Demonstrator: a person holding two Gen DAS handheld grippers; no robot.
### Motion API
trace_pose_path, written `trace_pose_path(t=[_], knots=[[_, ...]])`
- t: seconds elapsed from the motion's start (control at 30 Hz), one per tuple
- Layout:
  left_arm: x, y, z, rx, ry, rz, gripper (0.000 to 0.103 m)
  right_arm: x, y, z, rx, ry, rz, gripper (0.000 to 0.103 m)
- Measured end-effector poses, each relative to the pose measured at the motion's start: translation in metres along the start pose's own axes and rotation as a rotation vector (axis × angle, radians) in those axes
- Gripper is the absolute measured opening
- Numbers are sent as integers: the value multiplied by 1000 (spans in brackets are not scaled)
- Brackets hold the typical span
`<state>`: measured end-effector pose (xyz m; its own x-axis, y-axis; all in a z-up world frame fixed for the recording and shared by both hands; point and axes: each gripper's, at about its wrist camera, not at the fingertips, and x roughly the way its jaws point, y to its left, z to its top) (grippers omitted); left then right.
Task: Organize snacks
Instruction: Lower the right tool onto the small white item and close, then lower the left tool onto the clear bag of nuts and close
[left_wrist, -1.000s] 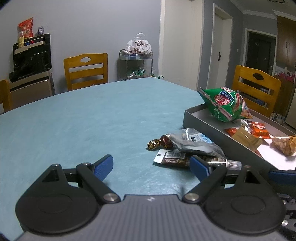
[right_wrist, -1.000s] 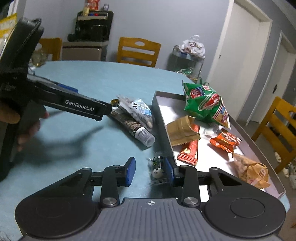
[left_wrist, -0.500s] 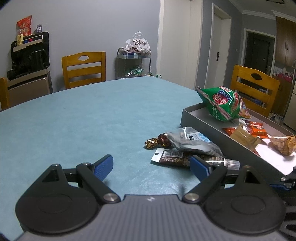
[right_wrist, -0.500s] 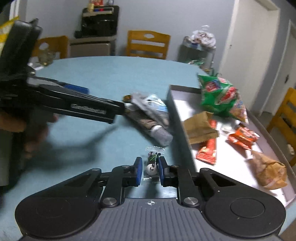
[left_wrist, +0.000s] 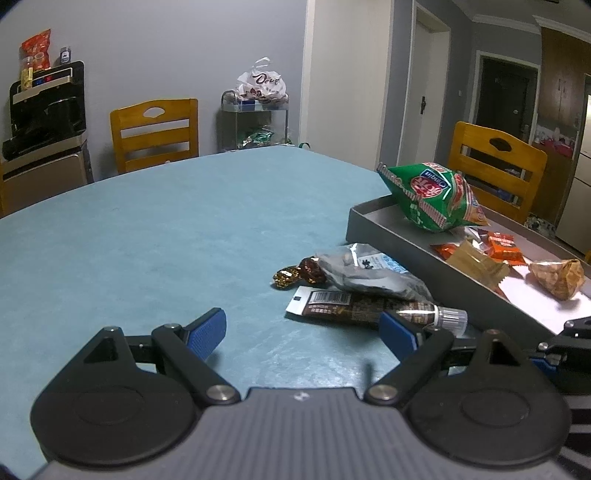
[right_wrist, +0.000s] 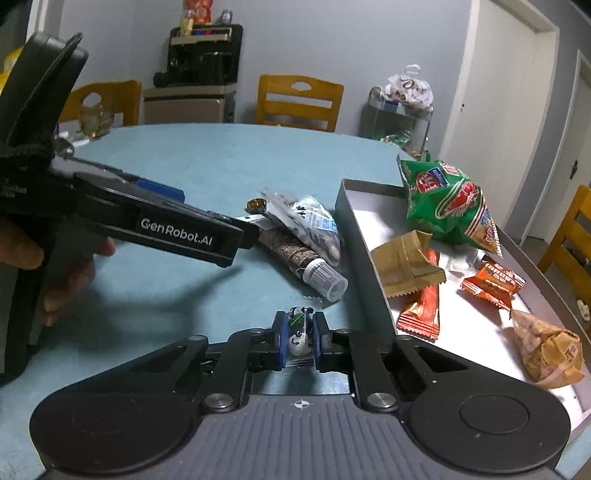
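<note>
One small panda-print sweet (right_wrist: 298, 334) sits pinched in the right gripper (right_wrist: 298, 338), whose jaws have just been closing and now press on its clear wrapper from both sides, low over the blue surface (right_wrist: 207, 166) just beside the near wall of the grey tray (right_wrist: 364, 254). By the look of it the pick-up step is in hand, with the sweet gripped but not yet carried over. Next it calls for a lift clear of the tray wall and a short swing right, to drop among the packets already inside, near the green crisp bag (right_wrist: 448, 201). Meanwhile the left gripper (left_wrist: 306, 330) hangs with jaws spread wide and empty, near the brown tube (left_wrist: 373, 304), the grey pouch (left_wrist: 369, 273) and the foil sweets (left_wrist: 299, 273), all awaiting their turn.
</note>
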<state>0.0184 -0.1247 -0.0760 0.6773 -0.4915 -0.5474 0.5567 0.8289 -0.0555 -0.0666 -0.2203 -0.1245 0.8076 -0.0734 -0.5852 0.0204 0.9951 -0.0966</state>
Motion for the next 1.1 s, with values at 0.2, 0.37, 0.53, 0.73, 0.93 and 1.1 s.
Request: trace_pose_path(t=[0.2,0.37,0.53,0.73,0.93,1.1], knots=[[-7,-2,3,-73,-51,-139,91,-15,-11,-2,33,-56,41,15],[-7,-2,11,-208,-68,-137,91,-24,-18,-7,25,-70,91,15],[5,-7,22,-275,-40,-112,90,-30,-29,-9,29,-105,114,15],[27,-27,25,-287,10,-88,82,-32,-40,-11,39,-110,149,15],[42,-38,26,-270,31,-68,64,-33,-48,-15,46,-113,169,15],[43,-36,26,-287,25,-57,54,-32,-51,-17,55,-113,180,15]])
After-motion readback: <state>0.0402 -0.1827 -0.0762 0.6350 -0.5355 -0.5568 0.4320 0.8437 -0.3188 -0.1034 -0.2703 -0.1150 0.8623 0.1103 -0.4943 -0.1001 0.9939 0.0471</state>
